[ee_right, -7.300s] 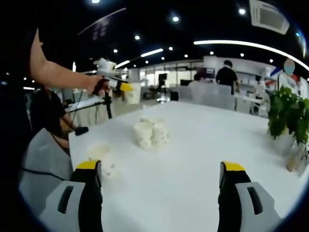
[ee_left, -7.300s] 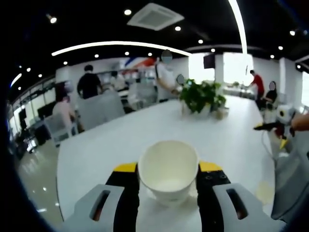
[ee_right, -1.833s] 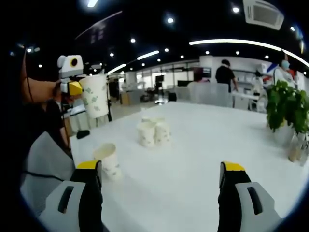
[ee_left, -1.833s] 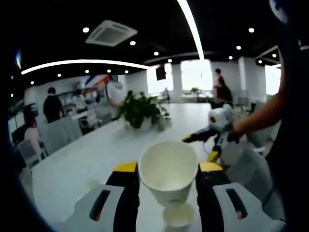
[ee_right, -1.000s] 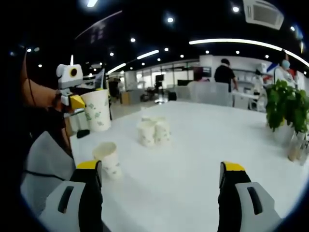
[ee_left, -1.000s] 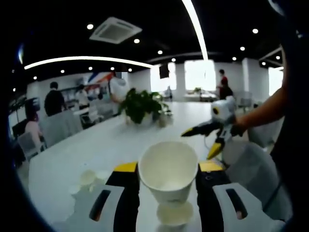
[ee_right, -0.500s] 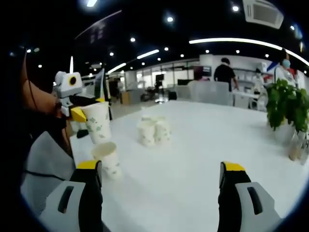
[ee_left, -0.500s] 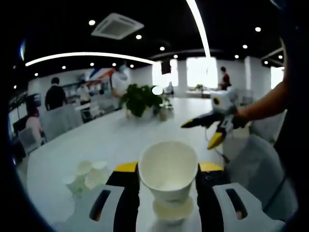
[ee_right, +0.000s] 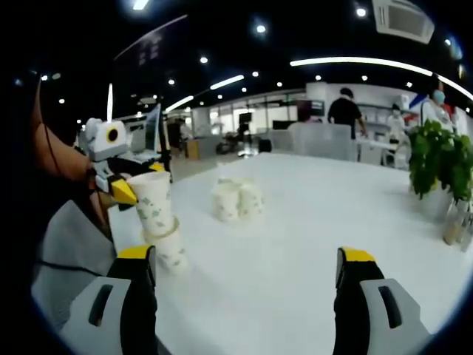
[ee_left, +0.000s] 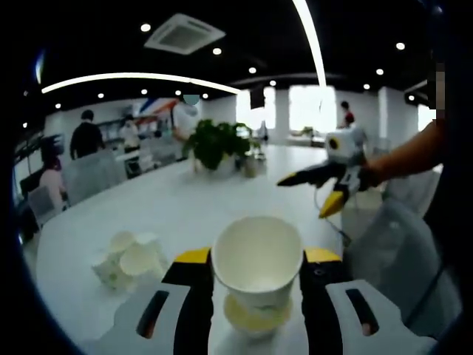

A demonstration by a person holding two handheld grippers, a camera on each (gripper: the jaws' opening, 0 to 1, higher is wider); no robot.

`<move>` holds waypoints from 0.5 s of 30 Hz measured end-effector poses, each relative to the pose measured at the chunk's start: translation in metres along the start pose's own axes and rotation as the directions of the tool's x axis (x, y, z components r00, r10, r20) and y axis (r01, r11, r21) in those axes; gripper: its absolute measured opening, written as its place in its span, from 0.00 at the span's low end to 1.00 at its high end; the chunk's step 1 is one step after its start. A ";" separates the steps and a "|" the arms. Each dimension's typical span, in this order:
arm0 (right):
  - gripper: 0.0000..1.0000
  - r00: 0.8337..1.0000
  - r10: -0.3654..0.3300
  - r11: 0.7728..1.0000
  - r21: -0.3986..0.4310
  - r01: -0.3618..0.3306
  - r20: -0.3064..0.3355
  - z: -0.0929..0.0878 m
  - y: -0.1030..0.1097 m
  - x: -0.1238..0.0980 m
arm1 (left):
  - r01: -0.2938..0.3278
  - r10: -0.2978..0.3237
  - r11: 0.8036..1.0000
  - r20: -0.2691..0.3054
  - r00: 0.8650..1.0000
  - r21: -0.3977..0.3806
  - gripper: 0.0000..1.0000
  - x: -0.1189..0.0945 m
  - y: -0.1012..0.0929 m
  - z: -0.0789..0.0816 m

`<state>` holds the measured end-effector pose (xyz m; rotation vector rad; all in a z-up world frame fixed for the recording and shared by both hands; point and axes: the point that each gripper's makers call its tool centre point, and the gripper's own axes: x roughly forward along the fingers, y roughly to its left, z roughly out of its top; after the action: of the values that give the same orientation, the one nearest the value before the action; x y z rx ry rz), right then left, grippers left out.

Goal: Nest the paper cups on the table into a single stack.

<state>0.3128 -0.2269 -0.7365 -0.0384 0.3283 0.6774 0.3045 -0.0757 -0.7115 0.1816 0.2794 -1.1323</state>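
Your left gripper point(ee_left: 257, 277) clamps white paper cup point(ee_left: 257, 259) between its jaws, mouth facing you. Cup's base sits just above mouth of second cup point(ee_left: 256, 316) standing on white table point(ee_left: 185, 211). Cluster of cups point(ee_left: 129, 257) stands to left. Your right gripper point(ee_left: 325, 194) hangs over table's far side, jaws apart. Potted plant point(ee_left: 216, 144) stands beyond.

Held printed cup point(ee_right: 154, 205) enters table cup point(ee_right: 170, 248); others point(ee_right: 236, 200) clustered.
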 end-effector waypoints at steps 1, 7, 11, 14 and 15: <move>1.00 1.000 -0.001 1.000 0.000 0.001 0.001 0.000 0.000 0.000 | -0.001 0.001 1.000 -0.003 1.000 0.000 0.43 0.001 0.000 -0.002; 1.00 1.000 -0.002 1.000 0.004 0.002 0.005 0.000 0.000 -0.001 | -0.005 0.005 1.000 -0.024 1.000 -0.002 0.43 0.005 -0.001 -0.014; 1.00 1.000 -0.002 1.000 0.005 0.002 0.005 0.000 0.002 -0.002 | -0.004 0.003 1.000 -0.047 0.999 -0.015 0.44 0.008 -0.003 -0.026; 1.00 1.000 -0.003 1.000 0.007 0.003 0.003 -0.001 0.002 -0.002 | -0.001 0.000 1.000 -0.056 0.998 -0.015 0.44 0.009 -0.004 -0.029; 1.00 1.000 -0.003 1.000 0.007 0.003 0.003 -0.002 0.003 -0.002 | -0.003 0.002 1.000 -0.057 0.998 -0.016 0.44 0.009 -0.004 -0.030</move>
<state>0.3090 -0.2265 -0.7374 -0.0308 0.3275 0.6735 0.3005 -0.0765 -0.7424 0.2007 0.3389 -1.1237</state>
